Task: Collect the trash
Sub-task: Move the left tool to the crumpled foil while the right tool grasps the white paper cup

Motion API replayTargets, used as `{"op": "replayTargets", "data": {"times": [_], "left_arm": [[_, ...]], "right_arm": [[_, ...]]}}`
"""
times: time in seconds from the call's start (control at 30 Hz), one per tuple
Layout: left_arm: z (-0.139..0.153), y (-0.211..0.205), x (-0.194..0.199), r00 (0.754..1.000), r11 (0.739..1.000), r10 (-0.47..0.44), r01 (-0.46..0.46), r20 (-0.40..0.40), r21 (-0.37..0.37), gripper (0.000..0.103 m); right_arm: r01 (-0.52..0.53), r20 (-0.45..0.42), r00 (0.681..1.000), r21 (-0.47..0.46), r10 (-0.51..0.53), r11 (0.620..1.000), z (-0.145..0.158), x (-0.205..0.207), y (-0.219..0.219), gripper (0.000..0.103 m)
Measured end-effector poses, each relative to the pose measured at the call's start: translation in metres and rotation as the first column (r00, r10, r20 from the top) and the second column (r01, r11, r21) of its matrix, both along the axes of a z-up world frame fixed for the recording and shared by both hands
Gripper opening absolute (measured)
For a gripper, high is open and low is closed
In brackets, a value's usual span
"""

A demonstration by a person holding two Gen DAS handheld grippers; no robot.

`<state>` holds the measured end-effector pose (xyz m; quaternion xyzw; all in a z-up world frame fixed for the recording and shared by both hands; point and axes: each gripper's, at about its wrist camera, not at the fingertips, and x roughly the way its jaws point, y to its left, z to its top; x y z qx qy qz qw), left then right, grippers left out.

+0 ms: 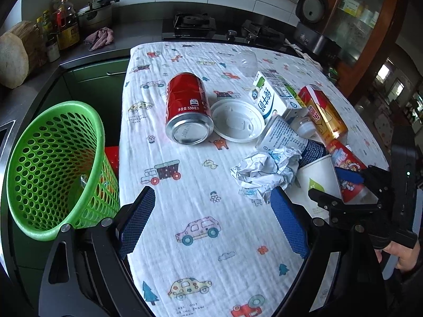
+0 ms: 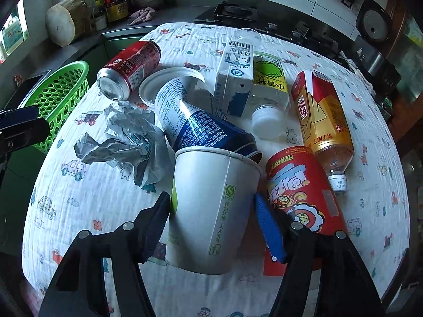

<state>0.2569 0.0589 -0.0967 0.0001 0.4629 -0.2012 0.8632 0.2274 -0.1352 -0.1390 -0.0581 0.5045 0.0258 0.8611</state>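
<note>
A white paper cup [image 2: 211, 206] stands on the cloth-covered table [image 2: 87, 206] between the fingers of my right gripper [image 2: 211, 211]; both pads touch its sides. In the left wrist view the cup [image 1: 321, 182] shows at right with the right gripper [image 1: 341, 185] around it. My left gripper [image 1: 211, 211] is open and empty above bare cloth. A crumpled wrapper [image 1: 264, 171] lies just past its right finger. A red cola can [image 1: 186, 107], a white lid [image 1: 238, 124], a milk carton [image 1: 275, 97], a blue-white cup [image 2: 195, 121], a red snack tube [image 2: 298, 192] and a tea bottle [image 2: 322, 116] lie around.
A green mesh basket [image 1: 55, 169] stands off the table's left edge, some trash inside. A clear bottle with green label [image 2: 267, 89] lies behind the carton. A stove [image 1: 195, 23], a pot, condiment bottles and a rice cooker [image 1: 314, 26] line the counter behind.
</note>
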Motion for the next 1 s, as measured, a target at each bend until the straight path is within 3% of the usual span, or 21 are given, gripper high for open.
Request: {"op": "replayTargets", "data": {"times": [0.3, 0.6, 0.8, 0.9, 1.0], "left_arm": [[-0.004, -0.024, -0.008, 0.99, 0.989, -0.144, 0.144, 0.01, -0.023, 0.089], [-0.023, -0.058, 0.011, 0.969, 0.969, -0.247, 0.247, 0.009, 0.01, 0.088], [-0.033, -0.073, 0.016, 0.955, 0.955, -0.297, 0.297, -0.006, 0.013, 0.063], [-0.04, -0.076, 0.016, 0.953, 0.953, -0.303, 0.303, -0.025, 0.013, 0.063], [-0.044, -0.075, 0.015, 0.951, 0.952, -0.306, 0.307, -0.037, 0.0, 0.046]], "right_arm": [[0.012, 0.024, 1.0, 0.081, -0.014, 0.997, 0.017, -0.017, -0.018, 0.061], [0.025, 0.063, 0.997, 0.135, -0.034, 0.99, 0.041, -0.039, -0.036, 0.061], [0.043, 0.088, 0.995, 0.142, -0.056, 0.989, 0.055, -0.05, -0.042, 0.061], [0.047, 0.094, 0.994, 0.143, -0.061, 0.989, 0.058, -0.053, -0.043, 0.061], [0.05, 0.098, 0.993, 0.145, -0.065, 0.988, 0.059, -0.052, -0.045, 0.061]]}}
